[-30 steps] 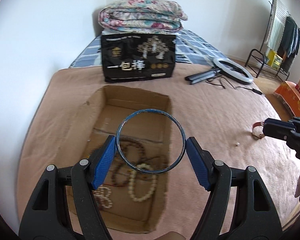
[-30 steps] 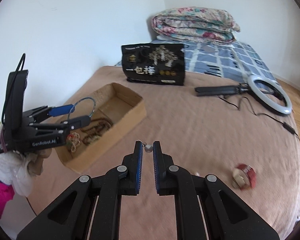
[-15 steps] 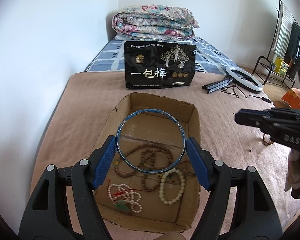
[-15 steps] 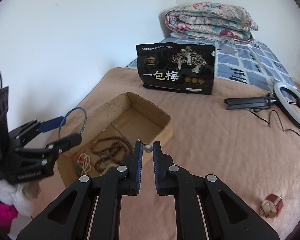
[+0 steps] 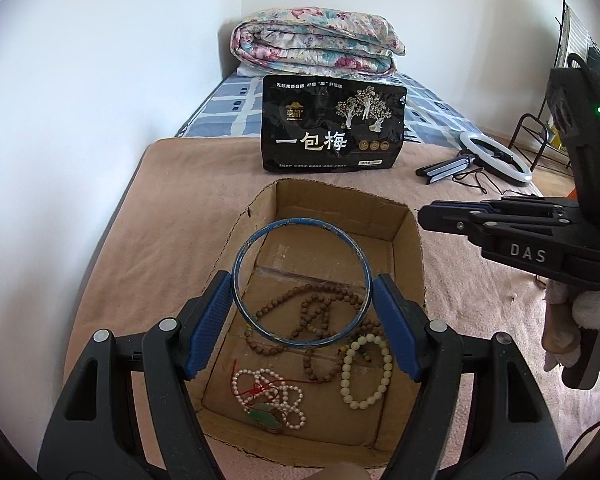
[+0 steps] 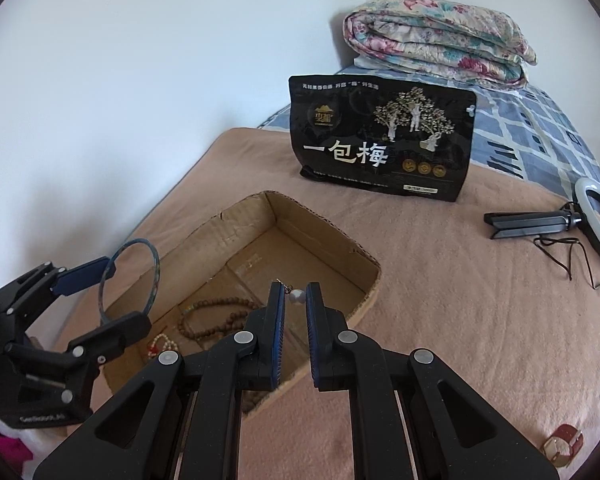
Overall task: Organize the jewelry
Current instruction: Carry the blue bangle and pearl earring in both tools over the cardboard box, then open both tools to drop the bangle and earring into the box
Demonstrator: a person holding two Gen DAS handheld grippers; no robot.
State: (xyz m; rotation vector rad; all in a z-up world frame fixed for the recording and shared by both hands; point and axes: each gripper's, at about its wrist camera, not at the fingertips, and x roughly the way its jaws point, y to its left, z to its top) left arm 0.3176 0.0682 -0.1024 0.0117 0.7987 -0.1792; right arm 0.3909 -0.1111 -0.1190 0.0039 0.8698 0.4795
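My left gripper (image 5: pixel 302 320) is shut on a thin blue bangle (image 5: pixel 260 236) and holds it above the open cardboard box (image 5: pixel 414 256). The bangle also shows in the right wrist view (image 6: pixel 156 272). In the box lie a brown bead necklace (image 5: pixel 320 300), a cream bead bracelet (image 5: pixel 364 372) and a white pearl string with a green pendant (image 5: pixel 268 400). My right gripper (image 6: pixel 295 300) is shut on a small pearl earring (image 6: pixel 297 297) over the box's near right edge (image 6: pixel 364 308). It shows at the right of the left wrist view (image 5: pixel 424 216).
The box sits on a pink blanket (image 6: pixel 440 280). A black snack bag (image 5: pixel 332 128) stands behind it, with a folded floral quilt (image 5: pixel 316 48) further back. A ring light on a tripod (image 6: pixel 540 224) lies to the right. A red-strapped watch (image 6: pixel 562 440) lies on the blanket.
Both grippers have moved toward the box. The left one now holds the bangle over the box's middle; the right one has carried the earring from the open blanket to the box's edge.
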